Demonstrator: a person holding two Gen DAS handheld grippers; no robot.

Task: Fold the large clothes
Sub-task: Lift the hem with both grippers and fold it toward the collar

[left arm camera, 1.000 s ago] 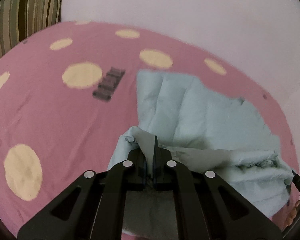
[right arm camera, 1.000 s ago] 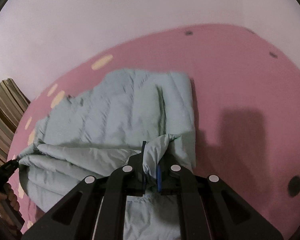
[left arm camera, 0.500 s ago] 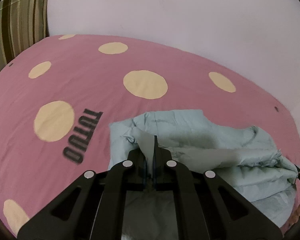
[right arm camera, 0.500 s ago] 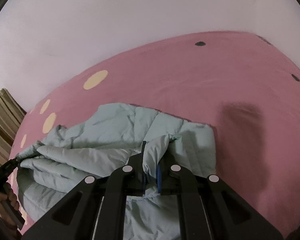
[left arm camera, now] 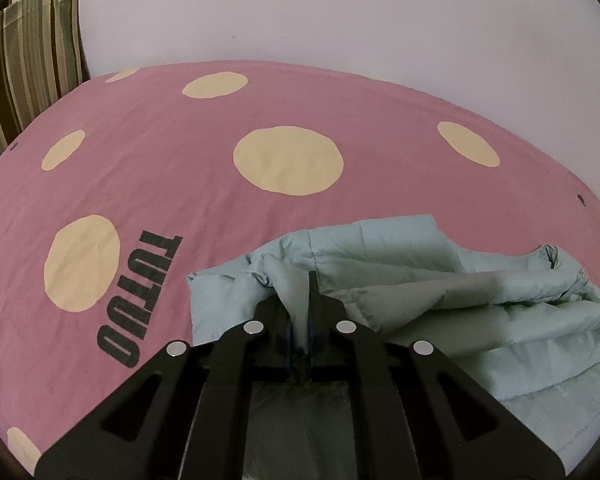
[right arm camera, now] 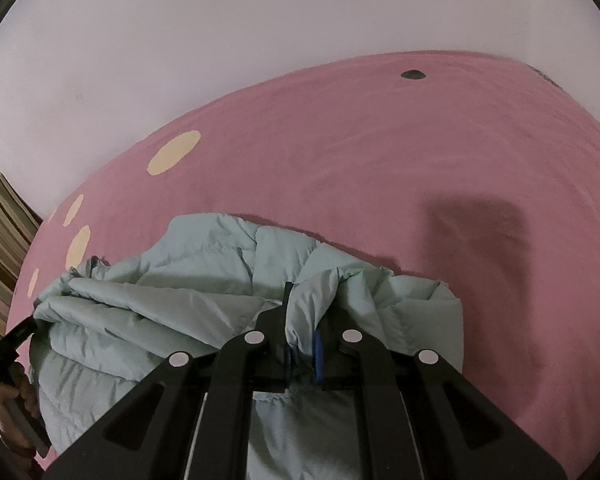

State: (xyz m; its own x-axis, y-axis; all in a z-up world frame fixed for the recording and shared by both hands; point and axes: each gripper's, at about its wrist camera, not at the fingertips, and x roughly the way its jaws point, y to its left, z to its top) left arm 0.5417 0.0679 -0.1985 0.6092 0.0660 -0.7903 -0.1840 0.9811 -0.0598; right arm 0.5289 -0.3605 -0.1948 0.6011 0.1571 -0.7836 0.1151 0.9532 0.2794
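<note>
A pale blue quilted puffer garment (left arm camera: 440, 280) lies bunched on the pink bed sheet (left arm camera: 180, 168); it also shows in the right wrist view (right arm camera: 180, 292). My left gripper (left arm camera: 300, 300) is shut on a fold of the garment's left edge. My right gripper (right arm camera: 304, 320) is shut on a fold of its right edge. Both hold the fabric folded over onto the rest of the garment, low over the bed. The left gripper and the hand holding it (right arm camera: 8, 364) show at the left edge of the right wrist view.
The pink sheet has cream dots (left arm camera: 288, 160) and black "TUTUO" lettering (left arm camera: 140, 296). A striped pillow (left arm camera: 24, 64) stands at the far left against the white wall (left arm camera: 340, 12). Bare sheet (right arm camera: 460, 160) stretches beyond the garment.
Both grippers carried the held edge forward over the garment and lower to the bed. The spread-out garment is now doubled over and bunched, and more bare sheet shows beyond it.
</note>
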